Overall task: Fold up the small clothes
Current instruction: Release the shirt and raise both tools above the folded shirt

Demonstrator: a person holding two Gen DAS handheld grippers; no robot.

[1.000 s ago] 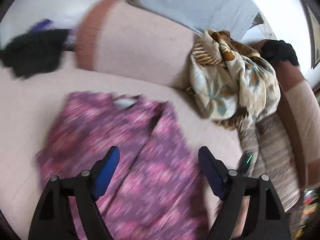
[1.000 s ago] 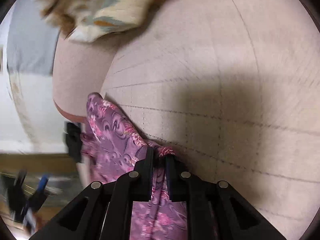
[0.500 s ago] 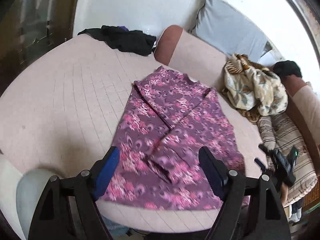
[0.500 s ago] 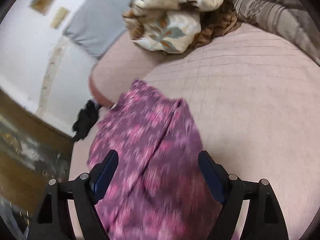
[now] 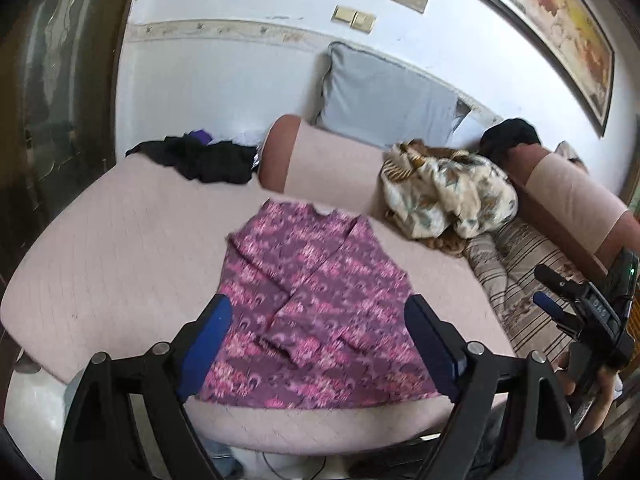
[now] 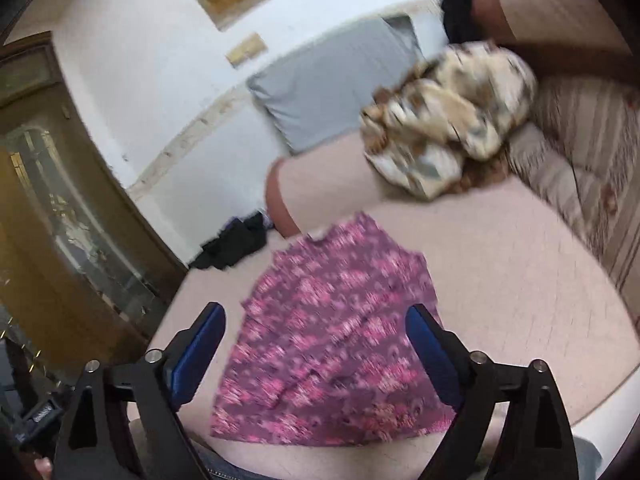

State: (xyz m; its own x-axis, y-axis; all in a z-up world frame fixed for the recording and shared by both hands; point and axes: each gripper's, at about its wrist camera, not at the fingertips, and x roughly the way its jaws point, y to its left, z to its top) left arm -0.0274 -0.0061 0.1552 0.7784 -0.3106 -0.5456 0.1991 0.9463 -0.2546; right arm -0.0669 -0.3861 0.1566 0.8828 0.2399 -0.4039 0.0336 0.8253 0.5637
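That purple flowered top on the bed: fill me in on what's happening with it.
A person is folding it with a handheld tool in each hand. The purple flowered top lies flat on the pink bed cover, sleeves folded in over the front. Both the left tool and the right tool are open, above the near hem, holding nothing. A crumpled floral blanket and dark clothes lie farther back.

Bright, even daylight with soft shadows only. Past the fingers [image 6: 430, 346] the shirt [image 6: 332, 332] smears with motion blur (worse in the right view); fisheye bending darkens every edge.
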